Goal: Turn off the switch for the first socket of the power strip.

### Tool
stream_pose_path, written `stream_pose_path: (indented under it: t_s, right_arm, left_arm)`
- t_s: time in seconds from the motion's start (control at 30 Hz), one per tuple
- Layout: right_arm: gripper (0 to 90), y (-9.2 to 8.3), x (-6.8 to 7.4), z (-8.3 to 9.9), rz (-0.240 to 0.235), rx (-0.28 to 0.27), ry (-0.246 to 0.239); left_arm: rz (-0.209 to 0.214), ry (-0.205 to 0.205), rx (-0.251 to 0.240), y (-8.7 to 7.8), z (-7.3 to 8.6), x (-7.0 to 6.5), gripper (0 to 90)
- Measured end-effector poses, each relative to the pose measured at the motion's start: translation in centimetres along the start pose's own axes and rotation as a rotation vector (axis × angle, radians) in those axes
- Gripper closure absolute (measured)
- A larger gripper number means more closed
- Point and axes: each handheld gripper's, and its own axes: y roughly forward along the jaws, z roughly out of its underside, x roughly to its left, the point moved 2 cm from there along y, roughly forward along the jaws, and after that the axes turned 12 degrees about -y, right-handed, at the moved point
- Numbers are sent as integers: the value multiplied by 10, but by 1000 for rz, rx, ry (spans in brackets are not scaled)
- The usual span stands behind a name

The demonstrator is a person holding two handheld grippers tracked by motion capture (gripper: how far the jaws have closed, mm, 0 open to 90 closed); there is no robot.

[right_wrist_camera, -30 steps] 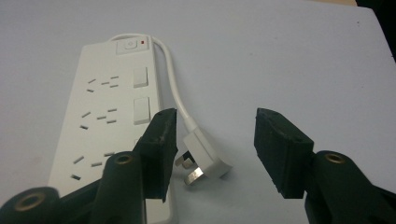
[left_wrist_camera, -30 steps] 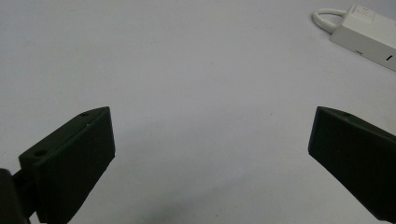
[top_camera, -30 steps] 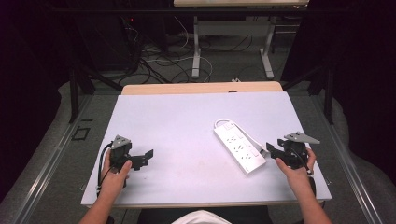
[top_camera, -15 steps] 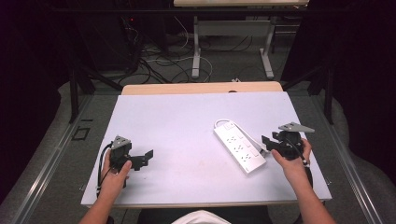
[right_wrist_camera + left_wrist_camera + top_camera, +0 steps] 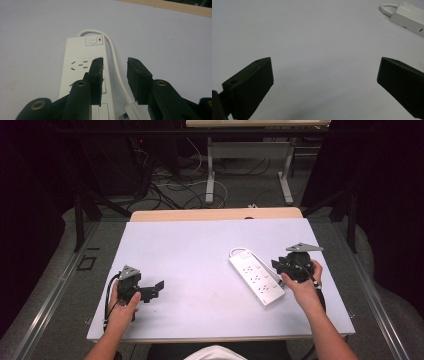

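Note:
A white power strip (image 5: 256, 276) lies aslant on the right half of the pale table (image 5: 200, 245), its short white cable (image 5: 239, 250) looping at the far end. My right gripper (image 5: 279, 268) hovers at the strip's right edge. In the right gripper view its jaws (image 5: 115, 61) have just been closing and stand a narrow gap apart above the strip (image 5: 77, 57) and its cable (image 5: 113, 53), pressing on nothing. My left gripper (image 5: 156, 290) rests near the front left, wide open (image 5: 325, 60) with bare table between its jaws; the strip (image 5: 409, 11) lies far off.
A wooden board (image 5: 215, 214) borders the table's far edge. Beyond it are floor cables (image 5: 170, 182) and another table's legs (image 5: 211, 170). A metal rail (image 5: 55, 290) runs along the left of the table.
The right gripper has moved left and away from the front edge, up to the power strip's side, and its jaws have narrowed. The left gripper has stayed put.

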Motion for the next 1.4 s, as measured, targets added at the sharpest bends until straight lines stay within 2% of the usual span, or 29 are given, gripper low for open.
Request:
stream_pose_path:
  t_s: [0.13, 0.2, 0.67, 1.17, 1.23, 1.4]
  right_arm:
    - [699, 4, 2, -5, -11, 7, 1]
    - [712, 7, 3, -7, -13, 13, -3]
    - [788, 22, 7, -20, -43, 28, -9]
    - [874, 37, 6, -26, -57, 25, -4]
    - [900, 41, 5, -26, -61, 40, 2]
    - [900, 48, 3, -25, -67, 57, 12]
  left_arm:
    - [1, -2, -12, 1, 0, 0, 6]
    - [1, 0, 1, 0, 0, 0, 6]
    - [1, -3, -6, 1, 1, 0, 6]
    - [1, -2, -5, 1, 1, 1, 6]
    - [0, -2, -5, 2, 1, 1, 6]
    - [0, -1, -7, 2, 0, 1, 6]
